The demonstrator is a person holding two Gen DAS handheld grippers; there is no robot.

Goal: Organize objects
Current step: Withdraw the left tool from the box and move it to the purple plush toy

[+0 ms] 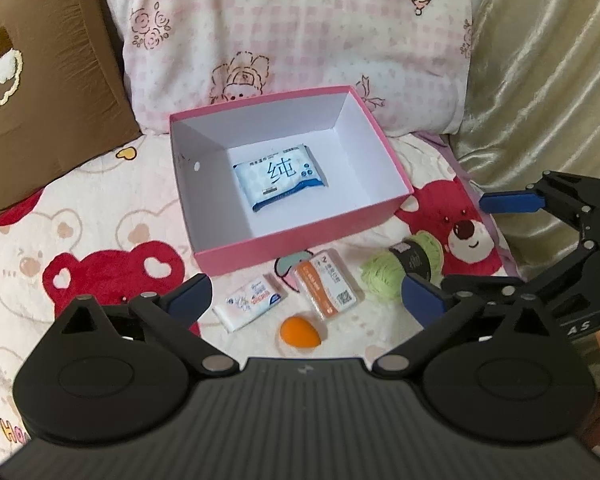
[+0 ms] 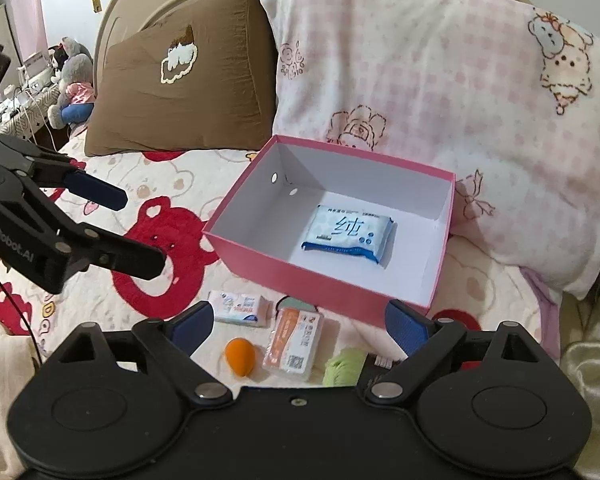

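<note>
A pink box [image 1: 300, 240] [image 2: 300, 276] stands open on the bed with a blue-and-white wipes pack [image 1: 280, 176] [image 2: 348, 234] lying inside. In front of it lie a small white tissue pack [image 1: 252, 302] [image 2: 240, 308], an orange-and-white packet [image 1: 328, 284] [image 2: 294, 344], an orange egg-shaped sponge [image 1: 300, 332] [image 2: 241, 356] and a green yarn ball [image 1: 396, 268] [image 2: 342, 366]. My left gripper [image 1: 306, 298] is open and empty above the small items. My right gripper [image 2: 300, 328] is open and empty above them too, and shows at the right of the left wrist view [image 1: 452, 248].
A pink patterned pillow [image 1: 292, 28] [image 2: 460, 92] and a brown pillow [image 1: 40, 80] [image 2: 188, 80] lean behind the box. The bedspread [image 1: 80, 240] has red bear prints. A beige satin cover [image 1: 548, 80] lies to the right. A cluttered side table with plush toys [image 2: 64, 76] stands far left.
</note>
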